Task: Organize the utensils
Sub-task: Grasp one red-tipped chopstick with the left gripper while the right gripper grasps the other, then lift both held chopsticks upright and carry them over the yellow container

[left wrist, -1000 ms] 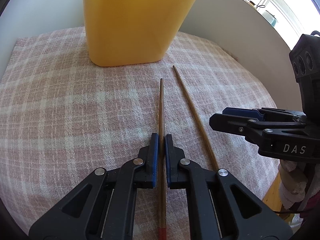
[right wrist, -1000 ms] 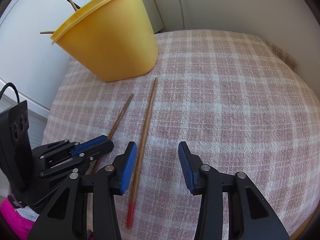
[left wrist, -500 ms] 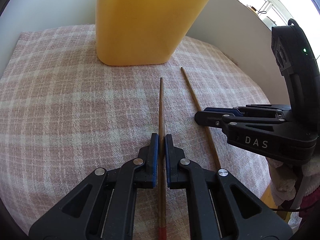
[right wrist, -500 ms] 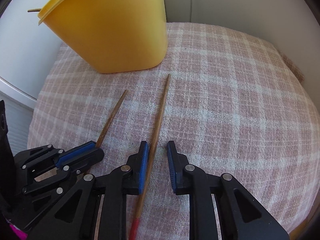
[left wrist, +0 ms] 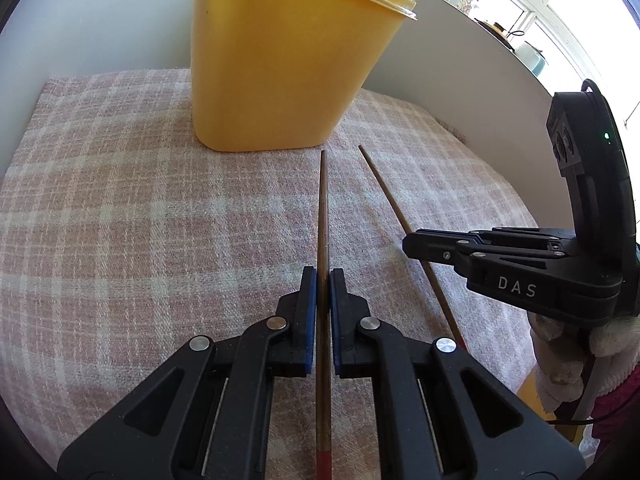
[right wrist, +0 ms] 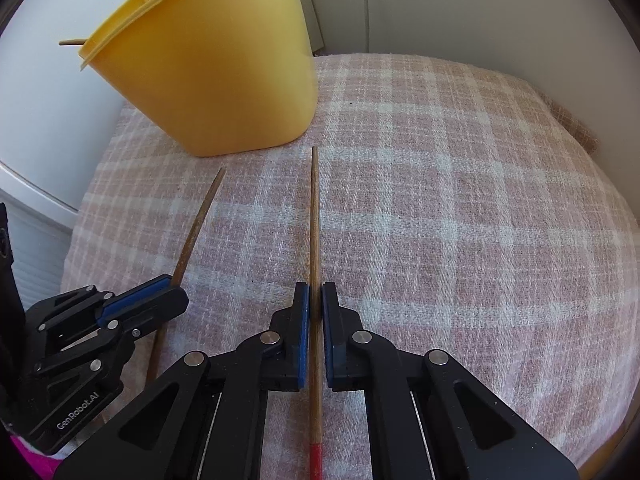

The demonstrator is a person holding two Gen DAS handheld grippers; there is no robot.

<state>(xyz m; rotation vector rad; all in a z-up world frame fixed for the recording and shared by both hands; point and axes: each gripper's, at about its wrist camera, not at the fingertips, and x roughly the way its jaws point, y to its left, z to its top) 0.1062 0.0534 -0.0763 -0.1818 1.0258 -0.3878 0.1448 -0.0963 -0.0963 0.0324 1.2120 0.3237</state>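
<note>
Two wooden chopsticks with red ends lie side by side over a pink plaid cloth, tips toward a yellow plastic bin. My left gripper is shut on the left chopstick; it also shows in the right wrist view. My right gripper is shut on the right chopstick, which shows in the left wrist view. The right gripper appears at the right of the left wrist view, the left gripper at the lower left of the right wrist view.
The yellow bin holds several sticks and a dark utensil poking over its rim. A white wall curves behind the cloth. The cloth's edge drops off at the front right.
My right gripper has closed from wide open onto the right chopstick. Both grippers have moved forward toward the yellow bin, which now looms larger. The left gripper stayed shut on its chopstick.
</note>
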